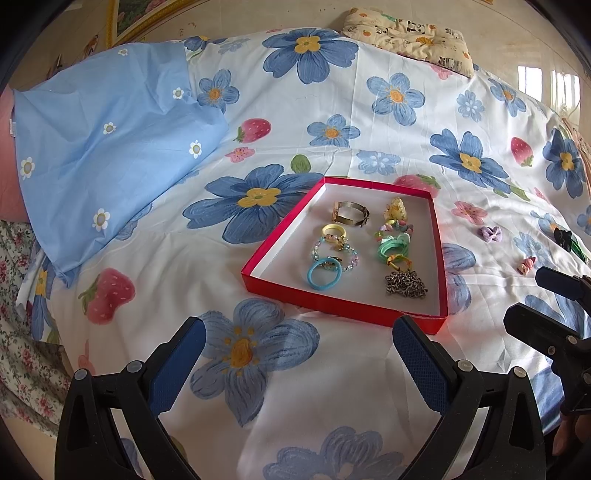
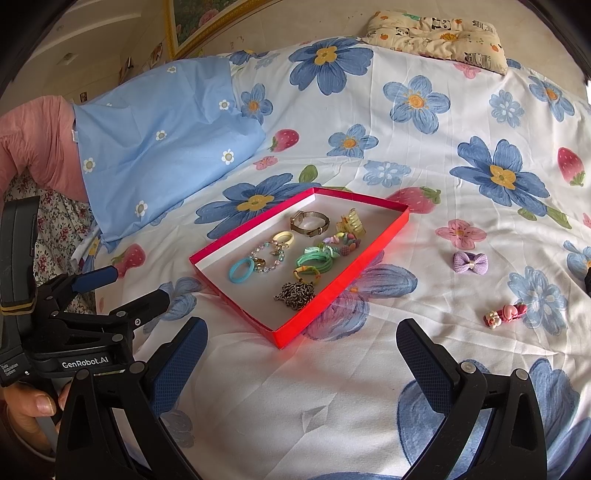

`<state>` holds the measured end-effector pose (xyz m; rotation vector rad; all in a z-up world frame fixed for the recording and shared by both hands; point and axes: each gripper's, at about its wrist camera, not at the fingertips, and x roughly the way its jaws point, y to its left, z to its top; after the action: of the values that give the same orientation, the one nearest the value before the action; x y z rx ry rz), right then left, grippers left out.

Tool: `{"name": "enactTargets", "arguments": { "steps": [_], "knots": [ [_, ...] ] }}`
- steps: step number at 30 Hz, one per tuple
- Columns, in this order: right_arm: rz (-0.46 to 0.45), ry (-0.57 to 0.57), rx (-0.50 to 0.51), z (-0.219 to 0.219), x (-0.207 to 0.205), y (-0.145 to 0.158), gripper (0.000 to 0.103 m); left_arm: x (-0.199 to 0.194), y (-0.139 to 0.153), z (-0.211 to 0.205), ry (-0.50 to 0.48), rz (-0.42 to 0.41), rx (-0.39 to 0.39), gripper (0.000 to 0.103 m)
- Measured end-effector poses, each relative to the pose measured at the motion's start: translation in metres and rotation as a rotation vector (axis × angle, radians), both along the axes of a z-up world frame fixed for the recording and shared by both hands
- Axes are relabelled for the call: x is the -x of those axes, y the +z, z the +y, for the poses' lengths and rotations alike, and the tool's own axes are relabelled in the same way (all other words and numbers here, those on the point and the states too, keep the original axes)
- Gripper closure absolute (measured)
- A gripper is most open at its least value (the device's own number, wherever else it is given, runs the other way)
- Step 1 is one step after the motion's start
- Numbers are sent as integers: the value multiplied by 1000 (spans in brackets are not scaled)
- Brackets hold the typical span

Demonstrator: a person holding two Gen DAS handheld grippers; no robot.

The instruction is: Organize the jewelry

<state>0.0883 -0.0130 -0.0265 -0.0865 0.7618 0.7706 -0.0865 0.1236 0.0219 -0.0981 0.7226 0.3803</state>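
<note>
A red box lid lies on the flowered bedsheet and holds several pieces: a metal bracelet, a blue hair tie, a bead bracelet, a metal chain and a yellow claw clip. Outside it, to the right, lie a purple bow, a pink clip and a black clip. My left gripper is open and empty, in front of the box. My right gripper is open and empty, in front of the box's near corner.
A light blue pillow lies at the left. A panda-print cushion sits at the far edge of the bed. The other gripper shows at the right edge of the left wrist view and at the left of the right wrist view.
</note>
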Motion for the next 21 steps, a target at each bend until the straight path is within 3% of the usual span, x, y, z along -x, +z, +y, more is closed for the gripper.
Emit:
{"name": "enactTargets", "arguments": {
  "steps": [21],
  "knots": [
    [5,1,8,2,-3,-2,0,-10,-5,2,-2,11,-14,1]
  ]
}}
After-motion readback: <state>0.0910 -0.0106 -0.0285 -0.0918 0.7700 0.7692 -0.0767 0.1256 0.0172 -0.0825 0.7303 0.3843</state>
